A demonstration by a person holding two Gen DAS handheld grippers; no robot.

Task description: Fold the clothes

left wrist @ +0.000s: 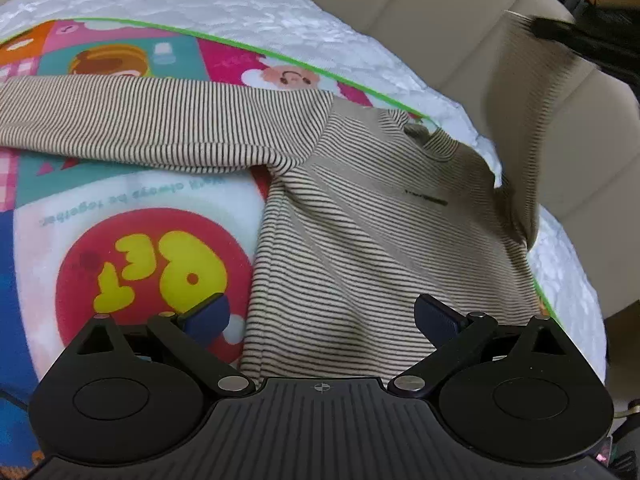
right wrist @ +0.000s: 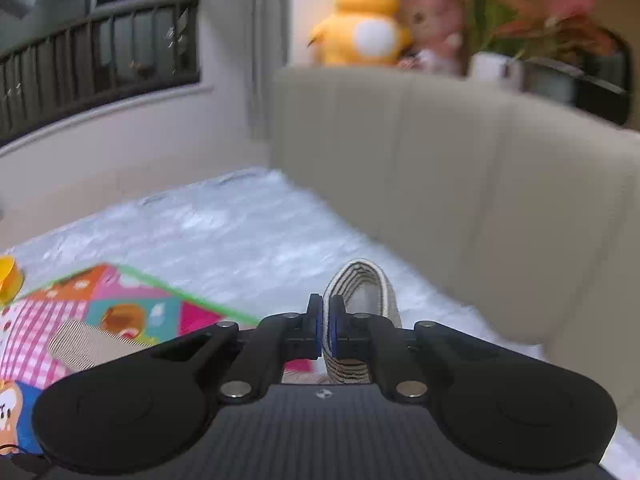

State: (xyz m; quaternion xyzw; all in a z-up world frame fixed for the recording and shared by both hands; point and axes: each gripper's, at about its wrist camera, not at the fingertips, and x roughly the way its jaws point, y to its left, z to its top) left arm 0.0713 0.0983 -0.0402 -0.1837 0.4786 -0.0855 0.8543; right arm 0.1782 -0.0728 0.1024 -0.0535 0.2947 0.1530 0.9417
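Right tongs (right wrist: 325, 328) clench the striped sleeve cuff (right wrist: 360, 292); lay it flat across the shirt (left wrist: 360, 240); left tongs (left wrist: 322, 316) gape, released.

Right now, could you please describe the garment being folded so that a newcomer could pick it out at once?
Find the white quilted bed beside the beige padded headboard; a bright cartoon play mat lies on it. Across that mat sprawls a beige long-sleeved top, one sleeve pinched in the right gripper. Its fine dark stripes set it apart from the colourful mat.
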